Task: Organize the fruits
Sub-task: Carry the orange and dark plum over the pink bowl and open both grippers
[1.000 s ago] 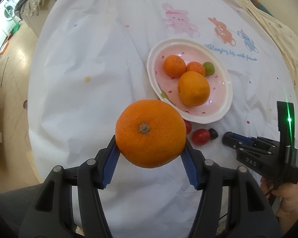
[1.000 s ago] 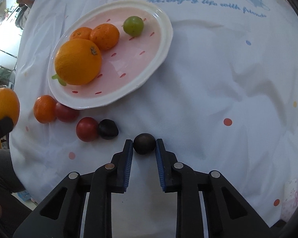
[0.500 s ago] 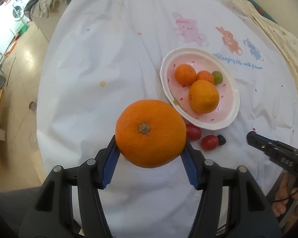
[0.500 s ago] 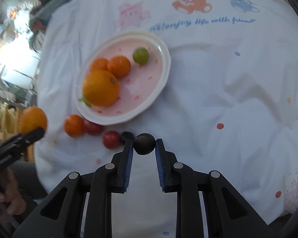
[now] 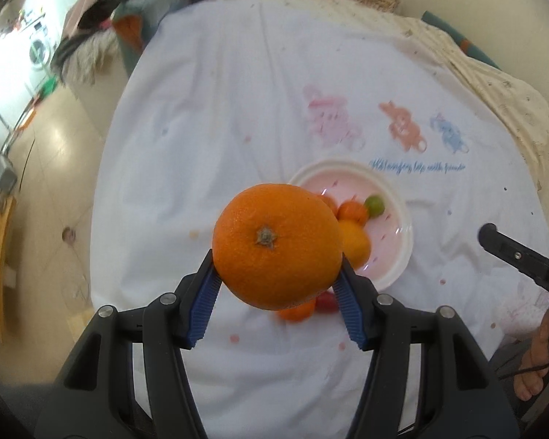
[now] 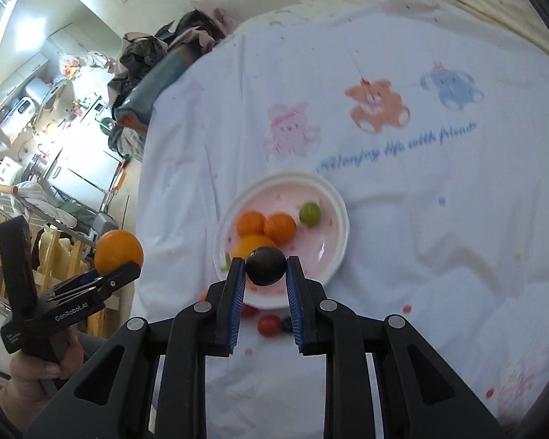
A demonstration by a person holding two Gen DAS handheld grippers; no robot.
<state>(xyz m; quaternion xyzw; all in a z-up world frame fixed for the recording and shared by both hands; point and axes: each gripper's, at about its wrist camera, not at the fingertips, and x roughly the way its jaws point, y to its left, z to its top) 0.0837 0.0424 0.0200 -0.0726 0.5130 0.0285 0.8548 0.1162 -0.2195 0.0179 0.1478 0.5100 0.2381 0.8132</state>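
Observation:
My left gripper (image 5: 277,274) is shut on a big orange (image 5: 277,250), held high above the table. It also shows in the right wrist view (image 6: 118,252). My right gripper (image 6: 265,274) is shut on a small dark fruit (image 6: 266,266), also raised. Below, a pink-and-white plate (image 6: 333,252) holds an orange (image 6: 250,245), two tangerines (image 6: 280,228) and a green fruit (image 6: 309,213). On the cloth in front of the plate lie a small tangerine (image 5: 298,311), red cherry tomatoes (image 6: 269,325) and a dark fruit (image 6: 286,325).
The table wears a white cloth with cartoon animals (image 6: 377,106) and blue lettering. Its left edge drops to the floor (image 5: 47,190). Clothes and a bag (image 6: 153,73) are piled at the far left. The right gripper's tip (image 5: 508,252) shows at right in the left wrist view.
Both grippers have risen well above the table with their fruit, so the plate looks smaller and farther. The dark fruit has left the cloth.

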